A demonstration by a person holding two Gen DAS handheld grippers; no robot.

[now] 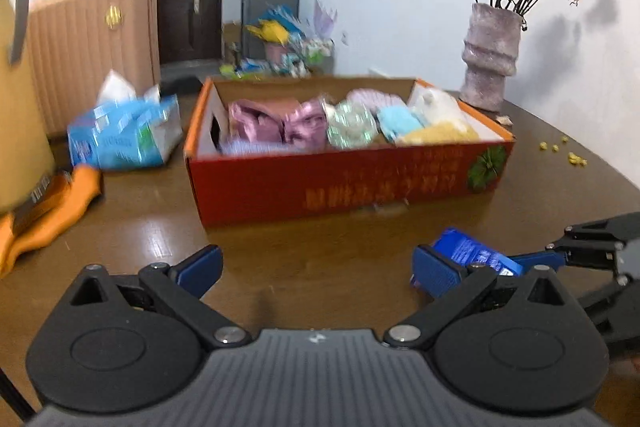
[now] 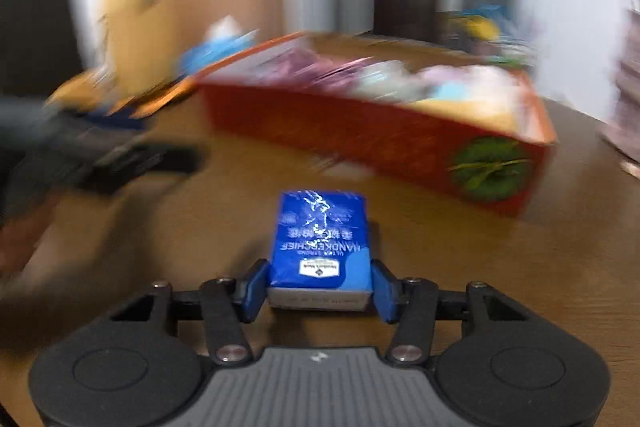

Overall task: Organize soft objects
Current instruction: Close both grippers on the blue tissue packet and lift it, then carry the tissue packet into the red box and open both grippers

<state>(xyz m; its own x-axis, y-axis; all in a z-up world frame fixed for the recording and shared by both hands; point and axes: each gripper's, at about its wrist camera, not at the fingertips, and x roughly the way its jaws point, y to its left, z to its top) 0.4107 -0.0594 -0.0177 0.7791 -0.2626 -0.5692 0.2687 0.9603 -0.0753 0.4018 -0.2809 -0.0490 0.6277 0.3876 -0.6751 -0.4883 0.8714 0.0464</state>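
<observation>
Left wrist view, far left: yellow container (image 1: 16, 75), cut off by the frame edge, and an orange cloth (image 1: 48, 215) partly under it. Next, a blue tissue bag (image 1: 124, 135) lying on the table (image 1: 280, 259), blurred. Centre: red box (image 1: 344, 179) holding soft packs in pink, green, blue and yellow; print on its front too smeared to read. The left gripper (image 1: 316, 269) has its jaws wide, nothing between them. Its right finger hides part of the blue pack (image 1: 472, 251) behind it. Right of the box: vase (image 1: 490, 59) with dried roses, and small yellow crumbs (image 1: 572, 157) on the table. Right gripper enters at the far right edge, mostly cut off.

Right wrist view, heavily motion-blurred: dark shape at left is probably the left gripper, hard to make out. Right gripper (image 2: 319, 285) jaws sit narrowed on both sides of the blue pack (image 2: 320, 239), pads touching its near end; the pack lies on the table in front of the box (image 2: 400, 139), outside it. Background unreadable.
</observation>
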